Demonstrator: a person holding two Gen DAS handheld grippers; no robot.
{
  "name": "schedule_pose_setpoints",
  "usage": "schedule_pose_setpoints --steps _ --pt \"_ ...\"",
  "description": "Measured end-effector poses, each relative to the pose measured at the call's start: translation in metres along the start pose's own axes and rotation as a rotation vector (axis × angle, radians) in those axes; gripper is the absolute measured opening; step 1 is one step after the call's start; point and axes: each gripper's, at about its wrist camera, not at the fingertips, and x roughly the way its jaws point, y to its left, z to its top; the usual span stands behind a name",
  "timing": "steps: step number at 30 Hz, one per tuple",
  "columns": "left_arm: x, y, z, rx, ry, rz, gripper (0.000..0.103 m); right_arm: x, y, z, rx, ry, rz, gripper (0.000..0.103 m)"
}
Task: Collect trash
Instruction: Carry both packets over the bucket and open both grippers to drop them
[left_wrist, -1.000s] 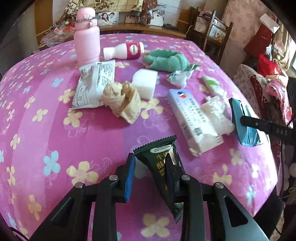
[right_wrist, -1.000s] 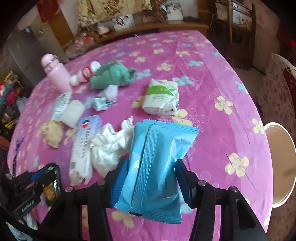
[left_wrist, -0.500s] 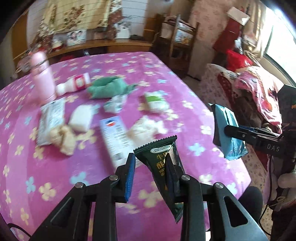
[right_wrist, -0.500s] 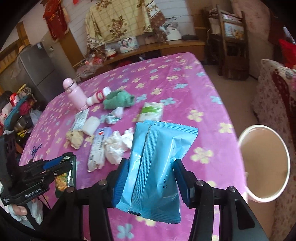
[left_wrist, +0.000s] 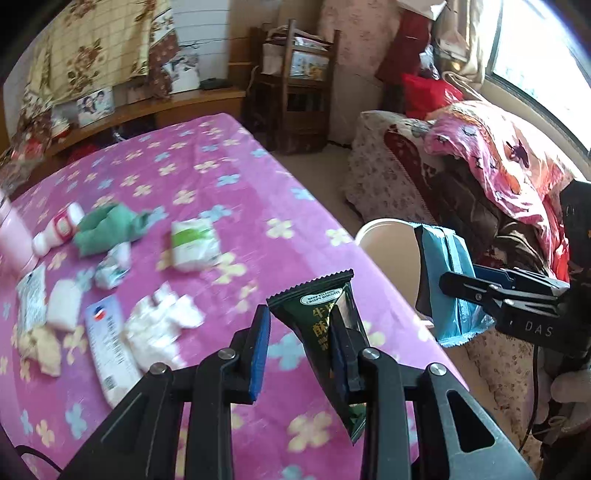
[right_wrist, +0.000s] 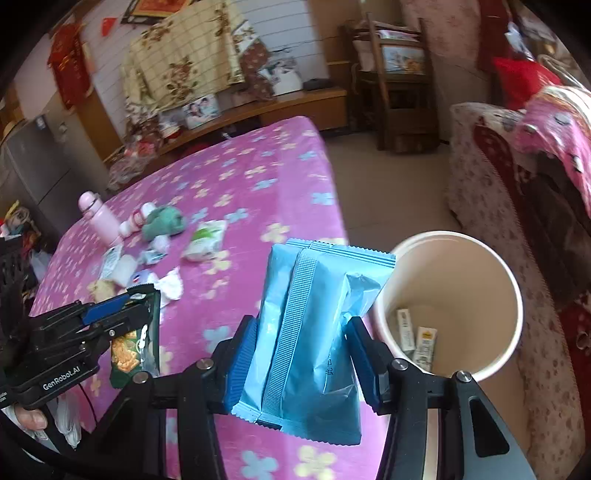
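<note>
My left gripper (left_wrist: 299, 332) is shut on a dark green biscuit wrapper (left_wrist: 325, 325), held above the pink flowered table (left_wrist: 229, 166) near its right edge. My right gripper (right_wrist: 301, 347) is shut on a blue plastic packet (right_wrist: 314, 332), held beside a white bin (right_wrist: 480, 258) that stands off the table's edge. The bin holds a few small wrappers (right_wrist: 417, 339). The blue packet (left_wrist: 447, 284) and the bin's rim (left_wrist: 384, 229) also show in the left wrist view. The green wrapper (right_wrist: 136, 339) shows in the right wrist view.
On the table lie crumpled white tissue (left_wrist: 159, 325), a white-blue packet (left_wrist: 110, 343), a green-white pack (left_wrist: 194, 243), a green cloth (left_wrist: 110, 229), a small bottle (left_wrist: 59, 229) and a pink flask (right_wrist: 98, 218). A covered sofa (right_wrist: 517, 184) stands right of the bin.
Both grippers have swung right, away from the table's middle toward the bin, each still holding its wrapper. The bin is now much closer to the right gripper.
</note>
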Motion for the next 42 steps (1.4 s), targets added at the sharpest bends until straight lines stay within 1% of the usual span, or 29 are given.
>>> schedule_pose_setpoints --steps 8,10,16,20,23,27,28,29,30,31,32,33,35,42 --pt "0.037 -0.044 0.027 0.054 0.012 -0.02 0.032 0.002 -0.052 -0.001 0.058 -0.004 -0.071 0.053" --pt "0.047 -0.054 0.032 0.063 0.015 -0.026 0.032 0.006 -0.067 -0.002 0.071 -0.002 -0.102 0.053" --pt "0.079 -0.08 0.048 0.083 0.031 -0.045 0.032 0.023 -0.103 -0.004 0.116 0.023 -0.146 0.054" --pt "0.098 -0.093 0.056 0.082 0.035 -0.062 0.032 0.033 -0.122 -0.005 0.139 0.032 -0.179 0.055" --pt "0.113 -0.102 0.061 0.078 0.032 -0.067 0.032 0.041 -0.135 -0.003 0.141 0.032 -0.235 0.055" --pt "0.127 -0.111 0.063 0.071 0.03 -0.069 0.034 0.049 -0.152 -0.002 0.176 0.032 -0.25 0.057" --pt "0.13 -0.112 0.063 0.064 0.031 -0.072 0.037 0.051 -0.156 -0.001 0.184 0.027 -0.256 0.057" --pt "0.132 -0.112 0.062 0.061 0.033 -0.071 0.039 0.053 -0.158 -0.001 0.189 0.019 -0.259 0.06" --pt "0.135 -0.113 0.062 0.061 0.034 -0.063 0.046 0.054 -0.161 0.0 0.196 0.01 -0.264 0.063" --pt "0.136 -0.113 0.061 0.062 0.033 -0.056 0.055 0.055 -0.165 -0.001 0.206 0.006 -0.269 0.064" --pt "0.137 -0.113 0.061 0.064 0.032 -0.053 0.06 0.056 -0.169 -0.001 0.222 0.007 -0.259 0.067" --pt "0.137 -0.113 0.059 0.066 0.027 -0.057 0.064 0.057 -0.171 -0.002 0.232 0.01 -0.246 0.072" --pt "0.138 -0.111 0.058 0.064 0.029 -0.061 0.064 0.059 -0.175 -0.004 0.253 0.017 -0.222 0.073" --pt "0.133 -0.102 0.054 0.051 0.034 -0.057 0.064 0.06 -0.168 -0.012 0.256 0.027 -0.201 0.073"
